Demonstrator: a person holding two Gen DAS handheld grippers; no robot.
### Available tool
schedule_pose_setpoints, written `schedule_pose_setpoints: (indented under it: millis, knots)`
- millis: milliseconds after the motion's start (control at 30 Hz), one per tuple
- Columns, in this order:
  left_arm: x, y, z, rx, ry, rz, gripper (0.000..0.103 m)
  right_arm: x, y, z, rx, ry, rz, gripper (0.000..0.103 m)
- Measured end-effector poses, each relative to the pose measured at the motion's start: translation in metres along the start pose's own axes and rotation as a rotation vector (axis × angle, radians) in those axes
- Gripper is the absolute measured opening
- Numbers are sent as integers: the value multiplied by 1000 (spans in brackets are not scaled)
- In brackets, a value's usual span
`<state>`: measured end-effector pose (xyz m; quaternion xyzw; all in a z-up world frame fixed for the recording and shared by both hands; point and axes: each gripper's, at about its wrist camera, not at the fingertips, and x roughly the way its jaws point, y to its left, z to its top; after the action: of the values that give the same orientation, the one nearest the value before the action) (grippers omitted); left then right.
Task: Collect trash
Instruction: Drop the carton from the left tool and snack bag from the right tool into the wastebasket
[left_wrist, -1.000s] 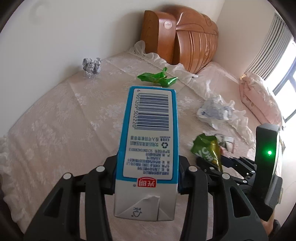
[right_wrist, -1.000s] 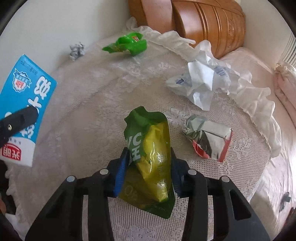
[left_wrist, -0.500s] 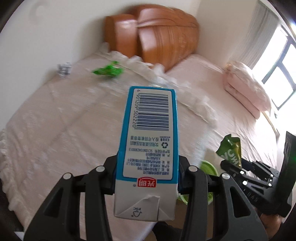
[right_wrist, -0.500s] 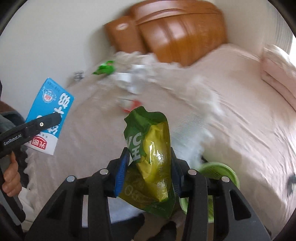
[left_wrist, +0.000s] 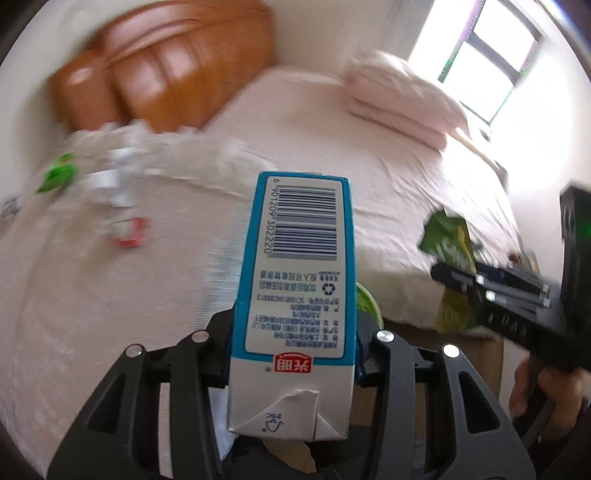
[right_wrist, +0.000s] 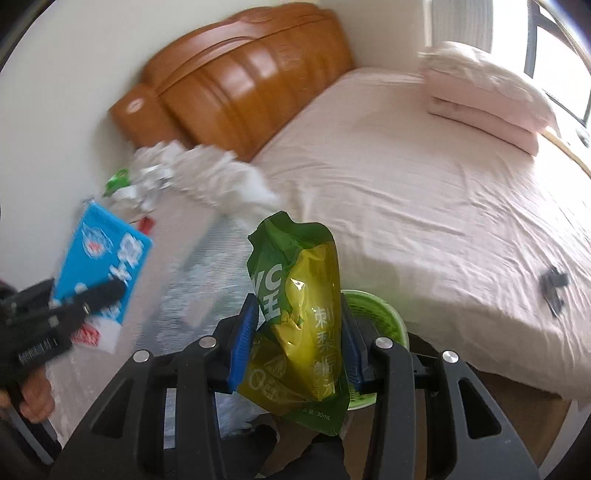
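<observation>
Left wrist view showed the left gripper (left_wrist: 293, 354) pinching a blue-and-white milk carton (left_wrist: 295, 295) between its pads, barcode side up, the carton standing out toward 12 o'clock from the jaws. At 3 o'clock the right gripper (left_wrist: 476, 280) was clamped on a green drink pouch (left_wrist: 448, 240). A green bin (left_wrist: 365, 299) peeked out just right of the carton, mostly hidden behind it. On the lace-covered bed (left_wrist: 74, 295) at 9 to 10 o'clock lay blurred litter: a red-edged wrapper (left_wrist: 129, 230), crumpled white paper (left_wrist: 118, 177) and a green wrapper (left_wrist: 59, 175).

In the right wrist view the green drink pouch (right_wrist: 299, 317) sat squeezed between the blue pads of the right gripper (right_wrist: 297, 339), with the green bin's (right_wrist: 376, 314) rim showing directly behind it at 4 o'clock. The carton (right_wrist: 99, 269) appeared at 9 o'clock, held by the left gripper (right_wrist: 92, 295). A wooden headboard (right_wrist: 240, 88) stood at 11 o'clock, folded pink bedding (right_wrist: 484, 96) at 2 o'clock.
</observation>
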<state>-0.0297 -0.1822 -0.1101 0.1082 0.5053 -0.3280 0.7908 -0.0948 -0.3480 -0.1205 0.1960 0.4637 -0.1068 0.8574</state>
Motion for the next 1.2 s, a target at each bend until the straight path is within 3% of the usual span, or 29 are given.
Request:
schedule_pose_setpoints:
  millis: [167, 367, 600, 800, 833, 867, 933, 1067, 1200]
  knots:
    - [61, -51, -2, 94, 114, -82, 44, -6, -48, -4, 77, 2, -59, 42]
    - [145, -90, -19, 197, 211, -38, 44, -9, -86, -16, 115, 19, -101, 42]
    - [207, -110, -41, 210, 319, -33, 44, -7, -109, -28, 115, 54, -114, 42]
    - [215, -117, -41, 207, 322, -32, 44, -3, -119, -29, 117, 65, -104, 42]
    - [215, -117, -41, 204, 324, -31, 49, -2, -119, -29, 118, 66, -102, 42]
    - [215, -116, -40, 197, 328, -38, 67, -1, -119, -29, 116, 67, -99, 42]
    - [212, -115, -37, 181, 314, -38, 85, 1, -118, -27, 111, 70, -93, 42]
    - [195, -111, -31, 161, 292, -67, 93, 8, -114, -26, 101, 74, -79, 42]
    - [159, -95, -19, 87, 227, -17, 93, 18, -109, -28, 87, 81, -71, 43]
